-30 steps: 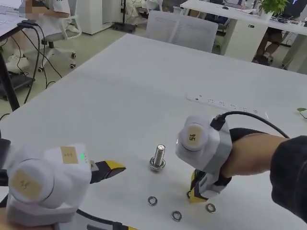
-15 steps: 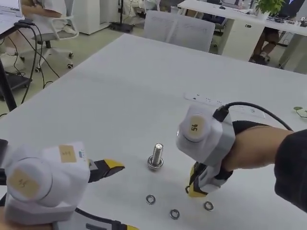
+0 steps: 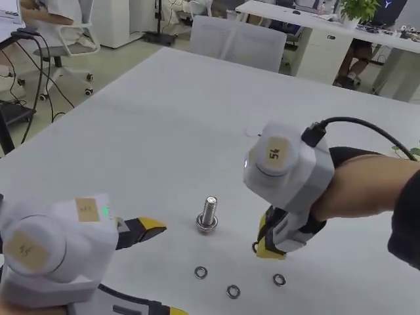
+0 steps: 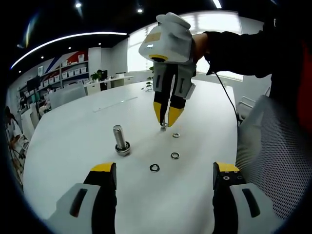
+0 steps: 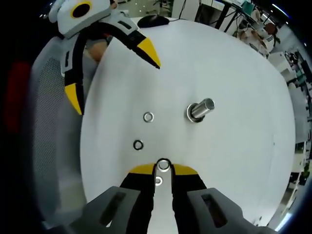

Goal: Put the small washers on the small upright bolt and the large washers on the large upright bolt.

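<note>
Plainly, "54" label atop right tool

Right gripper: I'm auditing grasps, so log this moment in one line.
right gripper shut on washer | left gripper open | bolt upright | three loose washers on table

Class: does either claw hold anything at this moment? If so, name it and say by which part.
The right claw pinches a washer by its rim between its tips; the left claw is open, empty.
</note>
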Demonstrator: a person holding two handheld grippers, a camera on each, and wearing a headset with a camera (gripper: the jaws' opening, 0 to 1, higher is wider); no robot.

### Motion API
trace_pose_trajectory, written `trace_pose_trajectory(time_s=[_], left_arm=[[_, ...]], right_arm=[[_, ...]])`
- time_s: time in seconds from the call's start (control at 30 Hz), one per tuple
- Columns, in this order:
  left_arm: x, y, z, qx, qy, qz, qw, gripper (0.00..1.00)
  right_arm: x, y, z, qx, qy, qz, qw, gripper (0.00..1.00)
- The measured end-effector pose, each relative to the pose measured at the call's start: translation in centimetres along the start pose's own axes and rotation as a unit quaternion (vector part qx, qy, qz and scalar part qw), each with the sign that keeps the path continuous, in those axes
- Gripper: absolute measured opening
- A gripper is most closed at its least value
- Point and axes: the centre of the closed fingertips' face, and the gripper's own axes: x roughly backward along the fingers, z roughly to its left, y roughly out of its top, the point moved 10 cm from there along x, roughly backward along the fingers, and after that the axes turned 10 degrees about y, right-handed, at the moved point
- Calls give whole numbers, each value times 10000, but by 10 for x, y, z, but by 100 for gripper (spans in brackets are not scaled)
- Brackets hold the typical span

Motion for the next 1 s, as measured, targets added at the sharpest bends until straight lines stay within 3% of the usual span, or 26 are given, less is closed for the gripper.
trace_pose_trajectory(time_s=[0.53,1.0], left_arm=[[1,2,-1,-47,-29,-6,10000,81],[2,2,0,-27,-5,41,10000,81]], right_arm=[[36,-24,-4,-327,-374,-93,9987,13],[37,-43,-18,-556,-437,26,9975,13]])
